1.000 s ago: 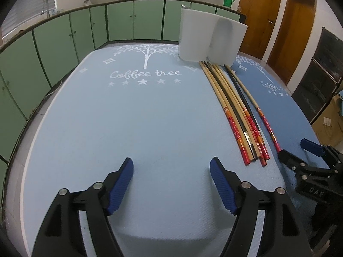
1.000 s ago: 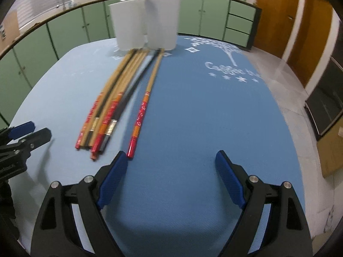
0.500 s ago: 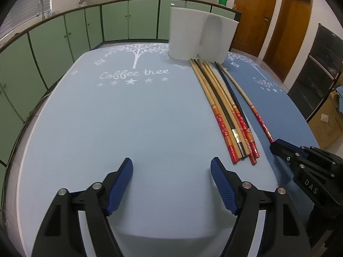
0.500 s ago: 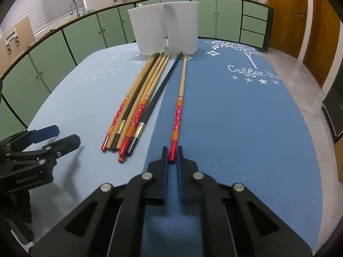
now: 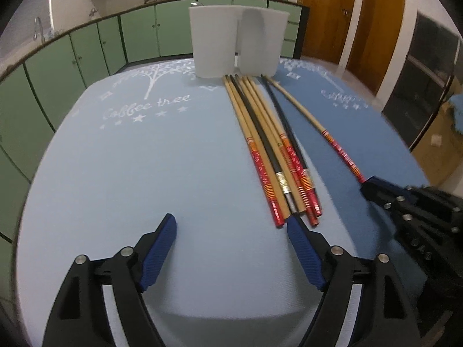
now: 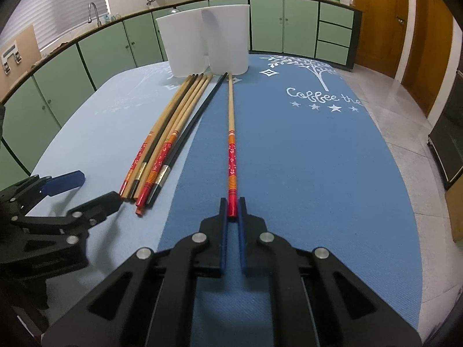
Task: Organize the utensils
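My right gripper (image 6: 232, 211) is shut on the red end of a single long chopstick (image 6: 231, 133), which lies alone on the dark blue mat and points at the white cups. It also shows in the left wrist view (image 5: 318, 128), with the right gripper (image 5: 373, 186) at its red end. A bundle of several chopsticks (image 5: 269, 144), bamboo and black with red ends, lies left of it (image 6: 165, 141). My left gripper (image 5: 231, 231) is open and empty, its right finger close to the bundle's near ends. Two white cups (image 5: 235, 47) stand at the far ends.
The table holds a light blue mat (image 5: 130, 159) and a dark blue mat (image 6: 303, 159). Green cabinets (image 6: 86, 55) ring the room. Wooden doors (image 5: 347, 17) and floor lie to the right past the table edge.
My right gripper closed on the single chopstick's red end and drew it away from the bundle. My left gripper moved forward and right toward the bundle's near ends, staying open.
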`<state>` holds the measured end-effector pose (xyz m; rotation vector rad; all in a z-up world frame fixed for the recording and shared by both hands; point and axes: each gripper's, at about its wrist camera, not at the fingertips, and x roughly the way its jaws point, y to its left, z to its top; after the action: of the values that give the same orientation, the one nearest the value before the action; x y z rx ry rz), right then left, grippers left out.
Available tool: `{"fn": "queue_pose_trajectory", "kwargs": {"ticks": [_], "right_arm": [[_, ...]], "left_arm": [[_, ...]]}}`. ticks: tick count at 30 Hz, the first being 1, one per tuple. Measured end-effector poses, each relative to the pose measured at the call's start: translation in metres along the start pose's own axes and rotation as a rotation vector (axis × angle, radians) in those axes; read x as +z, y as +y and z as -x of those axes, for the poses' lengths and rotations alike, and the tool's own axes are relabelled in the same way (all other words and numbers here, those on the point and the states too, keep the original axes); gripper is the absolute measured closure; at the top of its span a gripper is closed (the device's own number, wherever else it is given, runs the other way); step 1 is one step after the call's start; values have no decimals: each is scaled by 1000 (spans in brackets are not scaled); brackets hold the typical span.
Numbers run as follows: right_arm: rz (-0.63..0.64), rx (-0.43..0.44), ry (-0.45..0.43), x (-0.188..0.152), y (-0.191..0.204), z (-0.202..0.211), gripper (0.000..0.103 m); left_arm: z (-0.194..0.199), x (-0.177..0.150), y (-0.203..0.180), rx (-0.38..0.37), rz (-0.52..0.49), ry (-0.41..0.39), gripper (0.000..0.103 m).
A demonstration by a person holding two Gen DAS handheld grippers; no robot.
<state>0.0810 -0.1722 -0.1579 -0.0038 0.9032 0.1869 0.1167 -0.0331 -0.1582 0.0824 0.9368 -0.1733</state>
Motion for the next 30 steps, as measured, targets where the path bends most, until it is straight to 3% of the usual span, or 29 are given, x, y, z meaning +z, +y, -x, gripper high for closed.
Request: {"fn": "queue_pose_trajectory", "kwargs": {"ticks": [4,10,15,20,23,28,30], "right_arm": [[-5,7,-1,-1,-1,1,97],[-10,15,-2,-1,-3,1,97],[-10,18,-2,-1,-3,1,96],[-19,31,-1,-1,-5,0,96],[-26,40,0,-1,-6,-1,96],[-24,43,0,-1,-6,-2,97],[-23,42,-1,-1,-5,-2,97]], "left_arm": [[0,-2,2,29,-17,1,24],[4,-8,24,75,35,-2,23],[7,-7,28,33,83,-15,25],[2,-3,21,24,69,-23,25],[2,-3,17,33,54,-36,39],[4,-3,11,16,42,-55,88],[3,-3,7,6,36,-56,97]]}}
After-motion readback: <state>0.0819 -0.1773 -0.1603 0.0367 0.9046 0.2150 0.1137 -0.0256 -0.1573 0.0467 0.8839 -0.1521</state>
